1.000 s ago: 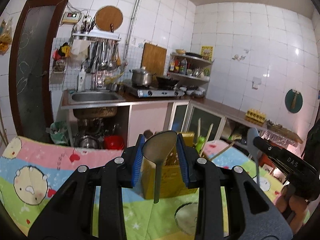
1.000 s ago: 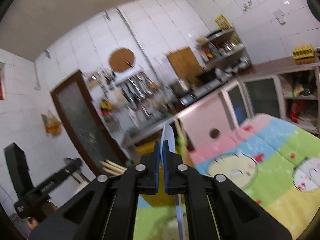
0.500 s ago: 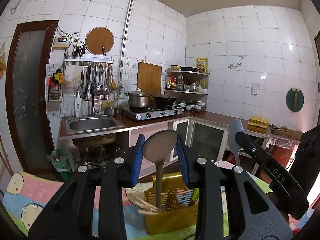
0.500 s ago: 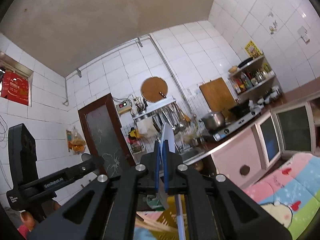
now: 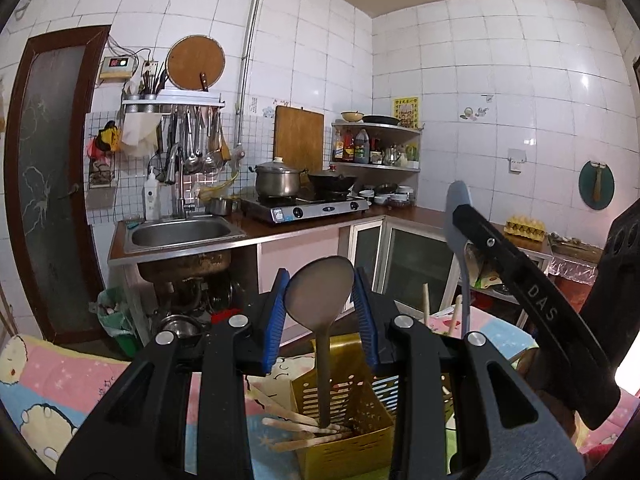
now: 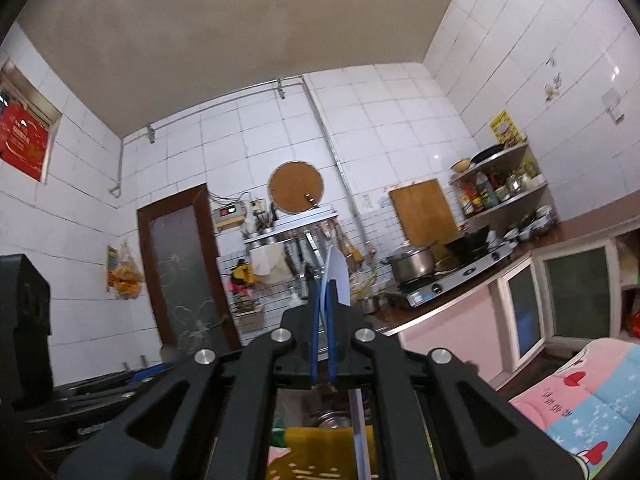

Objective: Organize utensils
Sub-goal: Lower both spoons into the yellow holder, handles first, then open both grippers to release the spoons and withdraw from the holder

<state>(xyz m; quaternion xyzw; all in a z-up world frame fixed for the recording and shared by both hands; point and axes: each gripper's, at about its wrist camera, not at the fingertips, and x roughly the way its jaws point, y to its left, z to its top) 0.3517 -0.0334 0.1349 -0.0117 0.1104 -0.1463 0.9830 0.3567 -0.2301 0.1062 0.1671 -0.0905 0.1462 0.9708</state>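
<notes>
A home kitchen with white tiled walls, described from left to right. At the far left of the left wrist view stands a dark wooden door [image 5: 50, 184] with frosted glass. Next to it, ladles and other tools hang from a wall rack [image 5: 172, 102] above a steel sink [image 5: 182, 234]. Further right, a lidded steel pot [image 5: 278, 178] and a dark wok sit on a two-burner stove [image 5: 308, 206], with a corner shelf [image 5: 376, 148] of bottles behind.

In the foreground, the left hand-held gripper [image 5: 320, 312] holds a grey ladle-shaped spoon [image 5: 320, 292] upright. Its blue pads press the sides of the spoon's bowl, with the jaws at a narrow-to-middle width. The spoon's handle runs straight down into a yellow slotted utensil basket [image 5: 344, 412]. The basket stands on a surface covered by a pastel cartoon-print cloth [image 5: 52, 376]. Pale wooden chopsticks [image 5: 296, 428] lie slanted inside the basket, around the foot of the spoon handle.

To the right, the right hand-held gripper [image 5: 464, 212] enters the same view as a long black arm. It holds a pale blue-grey spatula [image 5: 459, 208] upright, its handle reaching down beside the basket's right side.

In the right wrist view, the right hand-held gripper [image 6: 325, 300] is pinched fully closed on the thin spatula [image 6: 337, 274], seen edge-on. The spatula's handle drops toward the yellow basket [image 6: 316, 452] just below. Whether the handle tip is inside the basket cannot be told.
</notes>
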